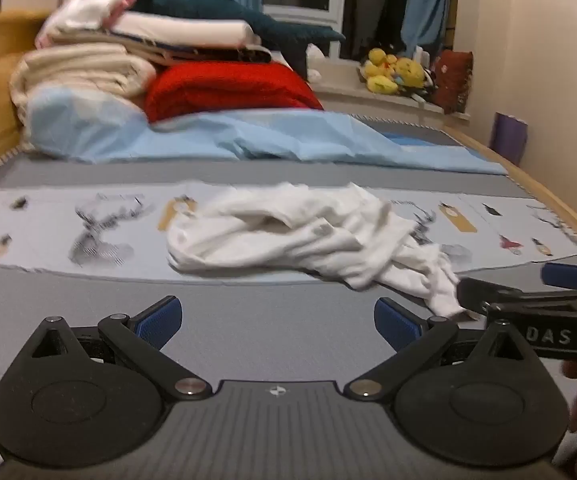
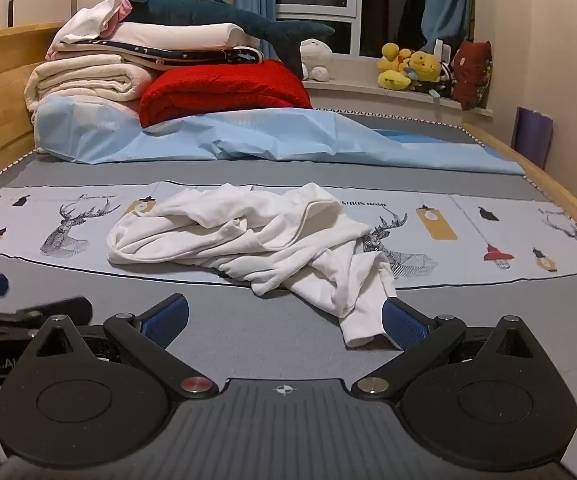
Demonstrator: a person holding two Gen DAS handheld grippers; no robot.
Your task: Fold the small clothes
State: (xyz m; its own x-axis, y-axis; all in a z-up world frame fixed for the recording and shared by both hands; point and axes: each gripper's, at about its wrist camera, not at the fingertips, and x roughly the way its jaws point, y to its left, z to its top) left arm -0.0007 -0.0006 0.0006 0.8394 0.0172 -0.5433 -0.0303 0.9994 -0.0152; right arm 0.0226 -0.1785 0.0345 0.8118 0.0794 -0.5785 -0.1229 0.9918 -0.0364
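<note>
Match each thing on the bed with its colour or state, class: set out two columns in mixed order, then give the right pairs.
Things:
1. garment
2. blanket
3. plush shark
4. right claw

Colour or state:
A. dark teal
B. open, holding nothing
C. white, crumpled
D. red, folded

Pairs: 1-C, 2-D, 3-A, 4-B

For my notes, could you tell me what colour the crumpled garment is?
White; the garment shows best in the right wrist view.
</note>
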